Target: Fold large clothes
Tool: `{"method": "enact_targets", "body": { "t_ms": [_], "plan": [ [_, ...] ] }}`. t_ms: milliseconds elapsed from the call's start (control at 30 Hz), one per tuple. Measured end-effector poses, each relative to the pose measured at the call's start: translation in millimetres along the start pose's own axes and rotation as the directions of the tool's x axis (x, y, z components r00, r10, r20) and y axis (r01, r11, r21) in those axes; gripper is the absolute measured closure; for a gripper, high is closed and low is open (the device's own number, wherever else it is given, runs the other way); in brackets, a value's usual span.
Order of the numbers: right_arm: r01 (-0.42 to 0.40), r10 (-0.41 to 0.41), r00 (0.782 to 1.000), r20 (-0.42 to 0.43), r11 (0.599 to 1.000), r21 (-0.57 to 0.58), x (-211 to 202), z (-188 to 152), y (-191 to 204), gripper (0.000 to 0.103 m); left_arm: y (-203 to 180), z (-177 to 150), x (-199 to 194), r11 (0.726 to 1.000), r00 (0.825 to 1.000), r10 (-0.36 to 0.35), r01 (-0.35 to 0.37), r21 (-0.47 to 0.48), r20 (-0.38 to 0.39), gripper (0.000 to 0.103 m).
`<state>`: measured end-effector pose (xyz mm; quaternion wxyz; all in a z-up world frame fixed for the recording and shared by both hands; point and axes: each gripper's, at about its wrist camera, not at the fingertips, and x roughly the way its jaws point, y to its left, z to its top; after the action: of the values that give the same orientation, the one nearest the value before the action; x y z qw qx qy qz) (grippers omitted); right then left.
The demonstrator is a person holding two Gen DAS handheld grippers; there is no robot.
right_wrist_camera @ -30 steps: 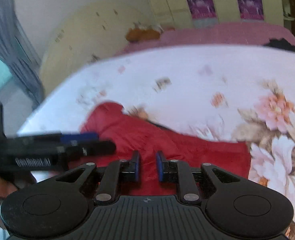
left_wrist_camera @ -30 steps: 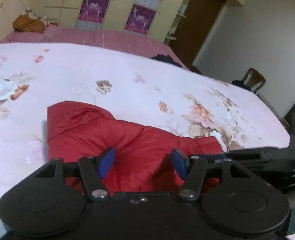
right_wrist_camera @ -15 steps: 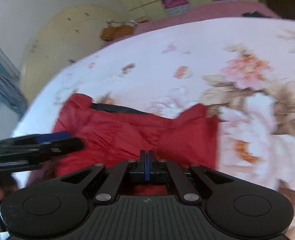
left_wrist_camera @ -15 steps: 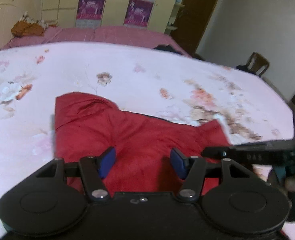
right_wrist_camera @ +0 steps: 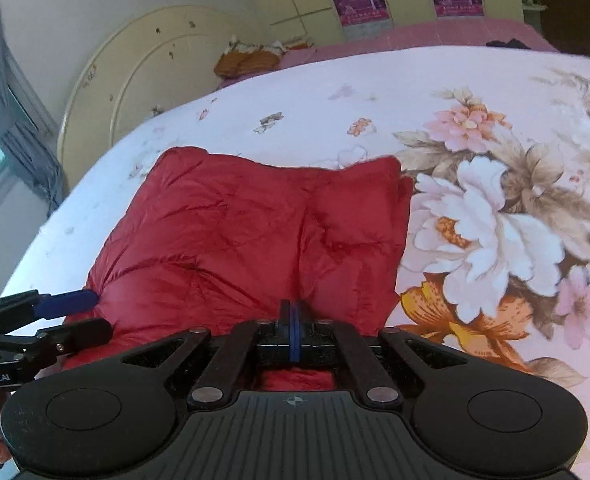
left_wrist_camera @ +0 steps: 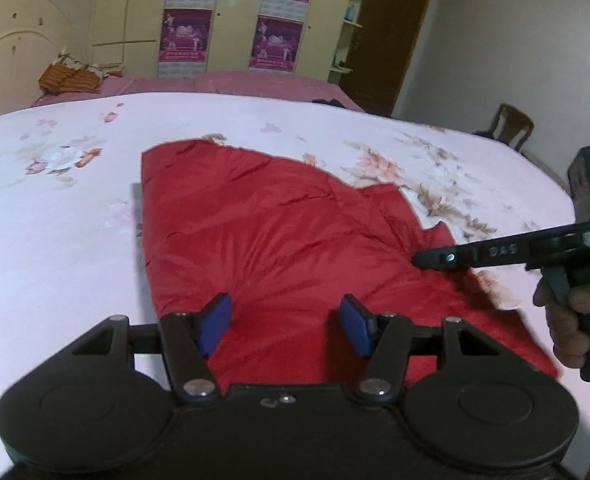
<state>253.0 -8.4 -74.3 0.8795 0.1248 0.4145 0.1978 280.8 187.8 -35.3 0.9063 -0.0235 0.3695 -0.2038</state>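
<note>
A red padded jacket (left_wrist_camera: 279,236) lies spread on the floral bed sheet (left_wrist_camera: 55,216); it also shows in the right wrist view (right_wrist_camera: 231,240). My left gripper (left_wrist_camera: 285,330) is open just above the jacket's near edge, nothing between its blue pads. It also shows from the side at the left of the right wrist view (right_wrist_camera: 71,314). My right gripper (right_wrist_camera: 294,330) has its pads pressed together over the jacket's near edge; whether cloth is pinched cannot be seen. Its tip shows at the jacket's right side in the left wrist view (left_wrist_camera: 427,258).
A cream headboard (right_wrist_camera: 143,80) stands at the bed's far left. A second pink bed (left_wrist_camera: 235,84) with an orange bundle (left_wrist_camera: 71,78) lies behind. Wardrobes with purple posters (left_wrist_camera: 273,44), a brown door and a wooden chair (left_wrist_camera: 511,126) line the far wall.
My right gripper has closed from slightly apart to fully shut. Both grippers have risen and tilted, so more of the jacket shows. The left gripper stays open.
</note>
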Motion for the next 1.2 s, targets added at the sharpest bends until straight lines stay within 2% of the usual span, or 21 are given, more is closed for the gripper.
{"method": "enact_targets", "body": {
  "t_ms": [67, 167, 300, 433, 567, 833, 900, 967, 1033, 1200],
  "plan": [
    [-0.034, 0.036, 0.998, 0.041, 0.998, -0.053, -26.4, -4.6, 15.0, 0.103, -5.7, -7.5, -23.4, 1.000, 0.999, -0.016, 0.016, -0.001, 0.031, 0.046],
    [-0.069, 0.075, 0.996, 0.049, 0.991, -0.113, -59.0, -25.2, 39.7, 0.103, -14.9, -23.5, -46.9, 1.000, 0.999, -0.026, 0.026, 0.000, 0.046, 0.048],
    [-0.073, 0.080, 0.996, 0.036, 0.982, -0.177, -75.9, -58.7, 65.3, 0.103, -25.0, -45.0, -59.5, 0.999, 0.998, -0.033, 0.035, -0.032, 0.053, 0.054],
    [-0.032, 0.041, 0.998, 0.038, 0.975, -0.219, -76.3, -83.2, 73.4, 0.103, -27.3, -60.5, -57.8, 0.997, 0.998, -0.008, 0.012, -0.080, 0.055, 0.054],
    [0.020, -0.009, 0.999, 0.043, 0.966, -0.257, -79.8, -98.5, 70.3, 0.103, -30.3, -68.0, -58.9, 0.998, 0.998, 0.027, -0.024, -0.062, 0.053, 0.054],
    [0.026, -0.031, 0.999, -0.023, 0.978, -0.209, -51.3, -113.4, 42.7, 0.103, -35.1, -79.9, -45.7, 0.997, 0.996, 0.081, -0.081, -0.020, 0.040, 0.054],
    [0.022, -0.026, 0.999, -0.020, 0.982, -0.186, -58.4, -108.4, 40.8, 0.103, -37.0, -74.4, -50.5, 0.996, 0.996, 0.086, -0.085, -0.021, 0.037, 0.054],
    [0.031, -0.021, 0.998, 0.061, 0.986, -0.162, -77.4, -98.6, 38.0, 0.103, -35.7, -69.5, -60.3, 0.997, 0.995, 0.070, -0.068, -0.037, 0.074, 0.055],
    [0.049, -0.036, 0.994, 0.105, 0.991, -0.122, -84.0, -83.9, 28.8, 0.103, -29.9, -64.9, -62.7, 0.997, 0.993, 0.062, -0.056, -0.061, 0.099, 0.055],
    [0.081, -0.075, 0.985, 0.152, 0.996, -0.029, -68.5, -40.3, 5.7, 0.103, -21.7, -52.8, -48.5, 0.996, 0.994, 0.064, -0.058, -0.071, 0.092, 0.057]
  ]
}}
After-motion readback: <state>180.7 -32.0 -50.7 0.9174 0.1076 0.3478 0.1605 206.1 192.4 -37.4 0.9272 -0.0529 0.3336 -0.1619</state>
